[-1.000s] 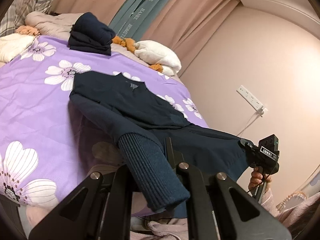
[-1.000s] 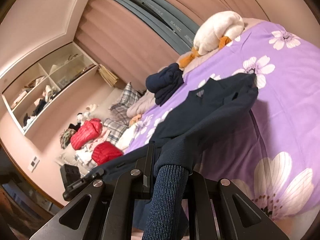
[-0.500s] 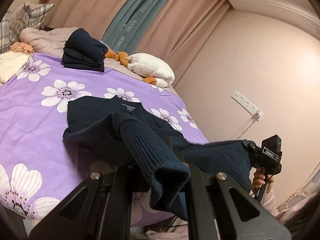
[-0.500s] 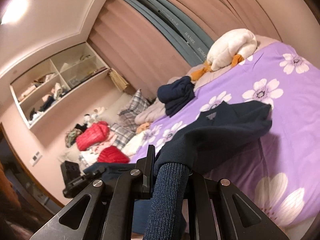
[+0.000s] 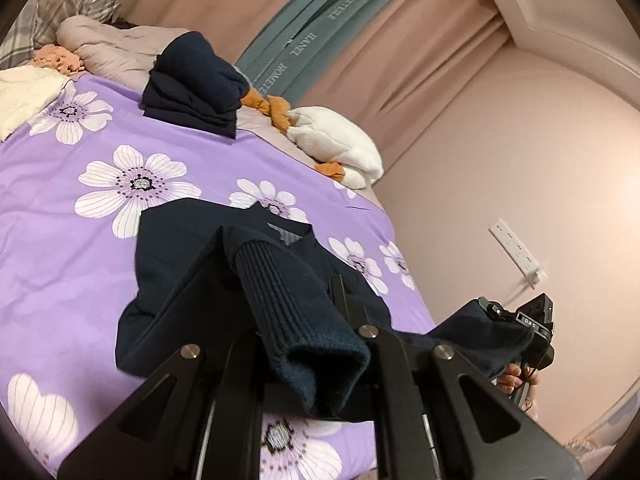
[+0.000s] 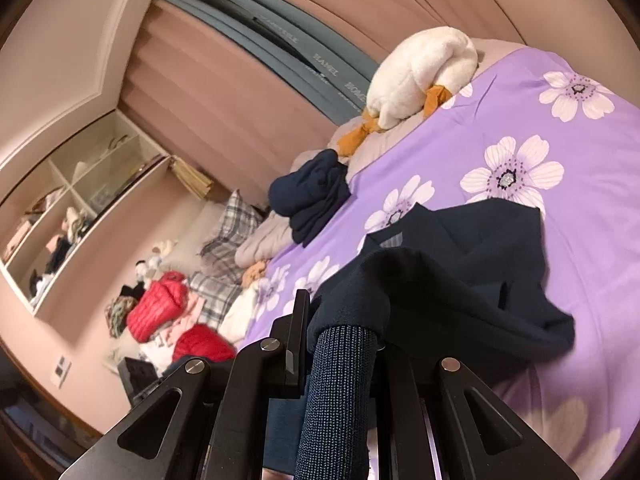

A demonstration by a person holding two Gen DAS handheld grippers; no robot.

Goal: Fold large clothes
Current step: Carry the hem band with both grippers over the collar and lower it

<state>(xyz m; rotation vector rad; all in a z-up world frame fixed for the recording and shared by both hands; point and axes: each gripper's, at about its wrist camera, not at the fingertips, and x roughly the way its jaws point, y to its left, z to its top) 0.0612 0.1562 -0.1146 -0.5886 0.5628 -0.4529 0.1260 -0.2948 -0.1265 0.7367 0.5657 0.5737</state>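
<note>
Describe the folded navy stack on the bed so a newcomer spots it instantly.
Start at the purple flowered bedspread and look to its far edge by the curtains. The folded navy stack sits there, left of the white plush duck. Unlike the navy sweater being lifted, it is compact and untouched.

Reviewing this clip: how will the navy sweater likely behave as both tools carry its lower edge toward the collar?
Probably floppy: the navy sweater sags between the left tool and right tool. Likely grippy rather than slippery, given its ribbed knit cuff. It may drag or bunch on the purple bedspread.

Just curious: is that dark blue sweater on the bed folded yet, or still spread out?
Partly folded. The navy sweater has its collar end flat on the purple bedspread, the lower part lifted over it.
</note>
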